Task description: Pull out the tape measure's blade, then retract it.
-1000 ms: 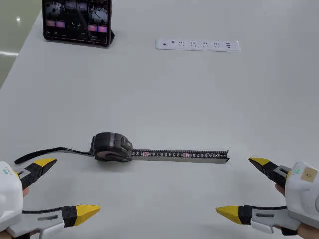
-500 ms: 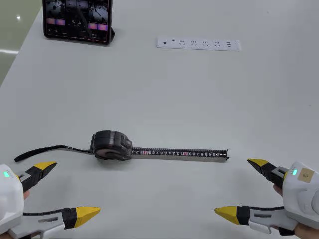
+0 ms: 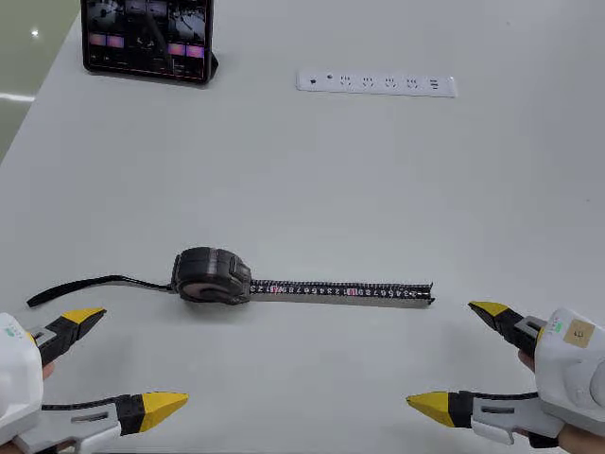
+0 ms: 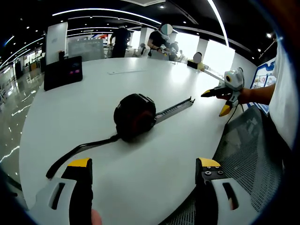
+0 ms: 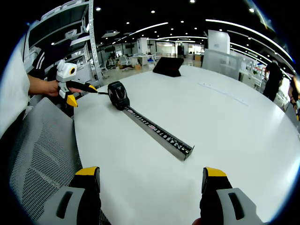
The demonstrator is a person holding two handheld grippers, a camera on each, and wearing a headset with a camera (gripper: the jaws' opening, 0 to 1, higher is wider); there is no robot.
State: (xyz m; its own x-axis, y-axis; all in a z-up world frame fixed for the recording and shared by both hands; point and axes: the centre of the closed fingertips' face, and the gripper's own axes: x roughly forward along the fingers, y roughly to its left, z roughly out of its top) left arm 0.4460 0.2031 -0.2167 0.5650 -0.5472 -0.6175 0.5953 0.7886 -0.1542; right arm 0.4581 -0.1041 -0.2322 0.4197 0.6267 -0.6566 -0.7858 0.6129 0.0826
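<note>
One white table [image 3: 302, 170], tape measure [image 3: 210, 276]; open office [image 5: 140, 49].

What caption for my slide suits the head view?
Tape measure, blade extended, lies between open left gripper and open right gripper.

Open office hall: ceiling strip lights [image 4: 108, 9], shelving [image 5: 63, 21], white table [image 3: 312, 189]

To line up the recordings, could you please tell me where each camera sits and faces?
Head view: on the headset, looking down at the tape measure, blade out; left gripper and right gripper at the bottom corners.
Left gripper view: on the left gripper, facing the case; right gripper and hand beyond.
Right gripper view: on the right gripper, facing the blade's hook; left gripper beyond.
Shared: both gripper views face each other across the tape measure.
</note>
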